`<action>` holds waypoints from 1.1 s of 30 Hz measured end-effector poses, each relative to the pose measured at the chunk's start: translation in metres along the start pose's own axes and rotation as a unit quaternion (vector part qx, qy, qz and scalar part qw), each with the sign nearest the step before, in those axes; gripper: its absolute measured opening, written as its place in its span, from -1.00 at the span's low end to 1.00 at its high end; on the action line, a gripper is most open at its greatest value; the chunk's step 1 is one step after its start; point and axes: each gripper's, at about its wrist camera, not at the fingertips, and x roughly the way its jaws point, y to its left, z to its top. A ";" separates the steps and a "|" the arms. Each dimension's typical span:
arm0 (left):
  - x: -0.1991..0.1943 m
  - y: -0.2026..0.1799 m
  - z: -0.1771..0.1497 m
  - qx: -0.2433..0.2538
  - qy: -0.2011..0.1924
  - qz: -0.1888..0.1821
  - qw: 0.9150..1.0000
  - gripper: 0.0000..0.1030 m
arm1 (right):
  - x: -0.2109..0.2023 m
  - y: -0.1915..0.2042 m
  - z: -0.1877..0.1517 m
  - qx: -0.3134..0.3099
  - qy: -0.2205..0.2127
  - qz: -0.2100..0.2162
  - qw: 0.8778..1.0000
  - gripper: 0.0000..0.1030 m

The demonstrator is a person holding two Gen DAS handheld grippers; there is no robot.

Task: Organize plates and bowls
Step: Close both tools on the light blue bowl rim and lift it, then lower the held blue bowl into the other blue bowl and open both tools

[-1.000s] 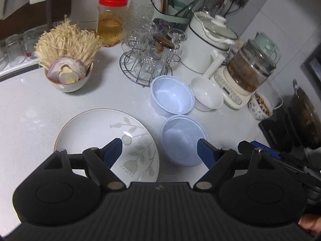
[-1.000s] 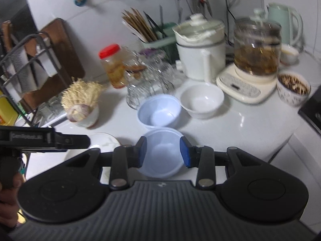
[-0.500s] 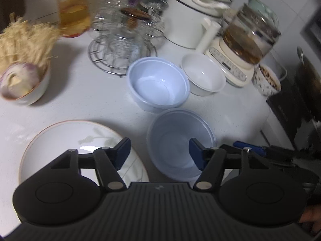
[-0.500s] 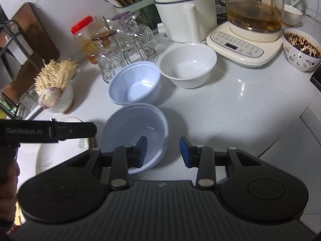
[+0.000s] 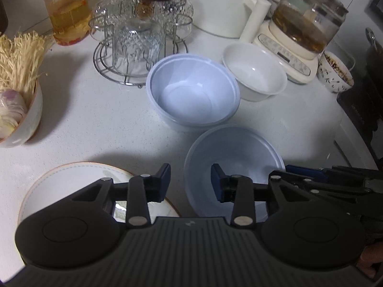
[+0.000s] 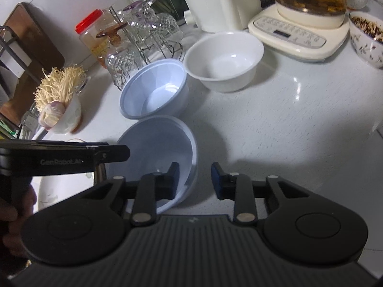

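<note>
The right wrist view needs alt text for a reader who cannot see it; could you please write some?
The open right gripper straddles the right rim of a pale blue plastic bowl on a white countertop, one finger inside it. Behind sit a deeper blue bowl and a white bowl; the left gripper reaches in from the left.

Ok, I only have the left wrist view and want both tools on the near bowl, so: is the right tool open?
Observer: Yes, the right tool is open and grips nothing.
Operator: Where is it on the bowl?
Observer: It straddles the near bowl's right rim, with one finger inside and the other outside over the counter.
Operator: Anything far left that I miss?
Observer: A brown board stands there, beyond the mushroom bowl.
</note>
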 end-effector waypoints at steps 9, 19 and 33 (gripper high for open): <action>0.012 -0.005 -0.002 -0.008 0.019 -0.015 1.000 -0.28 | 0.005 -0.001 -0.002 0.007 0.010 0.021 1.000 -0.67; 0.003 -0.005 -0.004 -0.019 0.023 -0.031 0.999 -0.28 | -0.002 0.002 -0.002 0.003 0.005 0.019 1.000 -0.69; -0.048 -0.008 0.000 -0.042 -0.021 -0.061 0.997 -0.28 | -0.045 0.013 0.005 0.009 -0.044 0.028 0.999 -0.69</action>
